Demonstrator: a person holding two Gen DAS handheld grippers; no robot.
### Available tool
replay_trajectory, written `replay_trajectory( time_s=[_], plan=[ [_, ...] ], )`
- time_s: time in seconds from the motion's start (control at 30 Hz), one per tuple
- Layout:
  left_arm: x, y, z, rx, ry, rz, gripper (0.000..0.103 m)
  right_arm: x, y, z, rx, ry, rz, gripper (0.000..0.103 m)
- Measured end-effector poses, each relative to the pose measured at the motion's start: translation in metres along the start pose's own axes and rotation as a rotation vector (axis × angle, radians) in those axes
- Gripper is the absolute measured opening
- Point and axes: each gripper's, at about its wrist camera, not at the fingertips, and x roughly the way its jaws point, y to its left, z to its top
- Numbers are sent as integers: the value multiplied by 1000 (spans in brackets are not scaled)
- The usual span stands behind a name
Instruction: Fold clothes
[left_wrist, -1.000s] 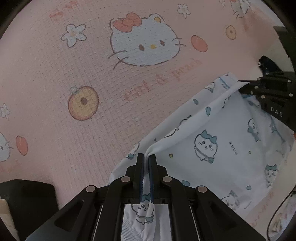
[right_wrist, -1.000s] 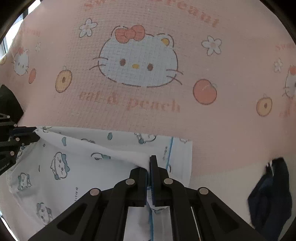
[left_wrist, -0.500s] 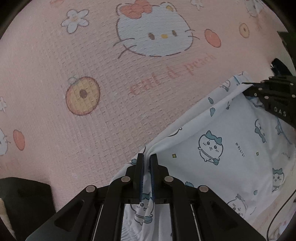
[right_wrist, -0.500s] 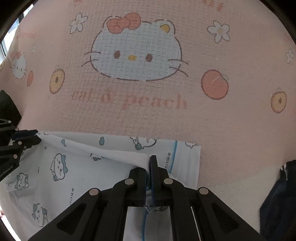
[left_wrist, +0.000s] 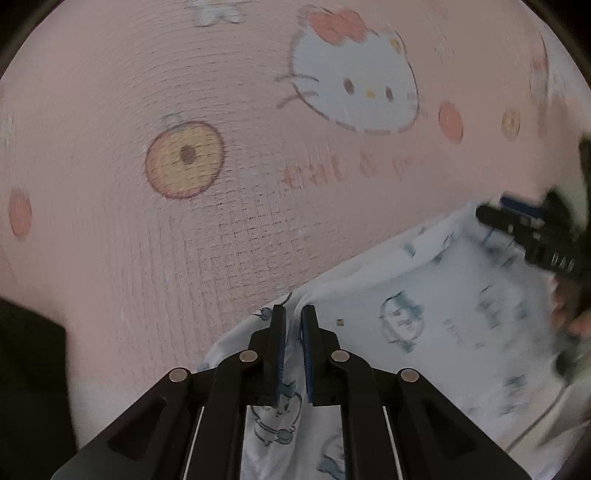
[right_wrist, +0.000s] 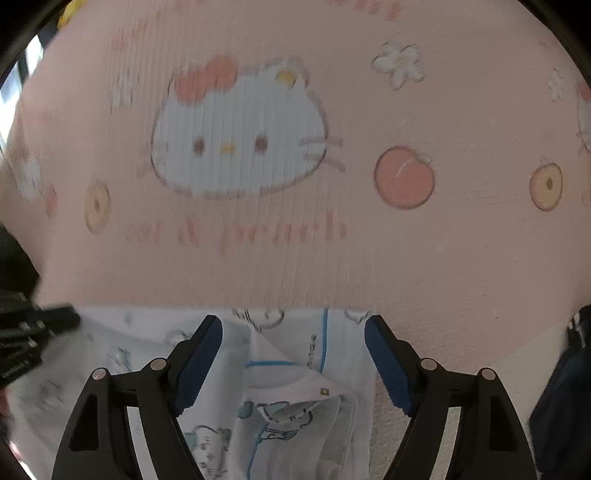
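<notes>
A white garment (left_wrist: 436, 317) with a blue cartoon print lies on a pink Hello Kitty blanket (left_wrist: 229, 206). My left gripper (left_wrist: 293, 314) is shut on a fold of its edge. The right gripper shows blurred at the right of the left wrist view (left_wrist: 532, 236). In the right wrist view my right gripper (right_wrist: 293, 332) is open, its jaws wide apart over the garment (right_wrist: 295, 376), which has a blue trim line and a folded corner below. The left gripper shows at the left edge (right_wrist: 29, 332).
The pink blanket (right_wrist: 406, 258) covers most of the surface. A dark blue cloth (right_wrist: 561, 406) lies at the right edge of the right wrist view. A dark object (left_wrist: 26, 369) sits at the lower left of the left wrist view.
My right gripper has opened and let go of the garment, which has dropped flat. Both grippers have moved forward over the blanket. The left gripper still holds its fold.
</notes>
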Motion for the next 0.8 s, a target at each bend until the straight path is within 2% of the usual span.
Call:
replay_trajectory(
  time_s=[0.03, 0.13, 0.2, 0.27, 0.43, 0.53, 0.6, 0.63, 0.7, 0.73, 0.77, 0.8],
  plan=[
    [-8, 5, 2, -29, -4, -20, 7, -5, -5, 1, 16, -2, 16, 79],
    [-28, 16, 7, -65, -26, 2, 8, -17, -15, -1, 23, -22, 14, 80],
    [-38, 25, 9, -75, -33, 11, 8, -24, -19, -6, 35, -4, 18, 80],
    [-45, 31, 9, -114, -21, -27, 8, -28, -23, -10, 49, 19, 21, 80],
    [-47, 48, -2, -190, 26, -78, 8, -46, -36, -20, 68, -10, 42, 80],
    [-29, 53, -5, -266, 81, -172, 9, -37, -43, -24, 107, -1, 69, 80],
    [-26, 59, -11, -317, 109, -187, 9, -22, -46, -23, 165, 10, 88, 80],
    [-24, 62, -14, -334, 121, -192, 13, -17, -46, -22, 181, 17, 95, 80],
    [-22, 67, -18, -364, 128, -205, 36, -10, -47, -21, 192, 31, 103, 80],
    [-22, 69, -19, -377, 125, -212, 55, -8, -45, -21, 181, 27, 105, 80],
    [-23, 71, -21, -390, 119, -222, 61, -9, -41, -21, 158, 16, 105, 80],
    [-23, 73, -22, -404, 114, -240, 61, -11, -35, -21, 121, 6, 108, 80]
  ],
)
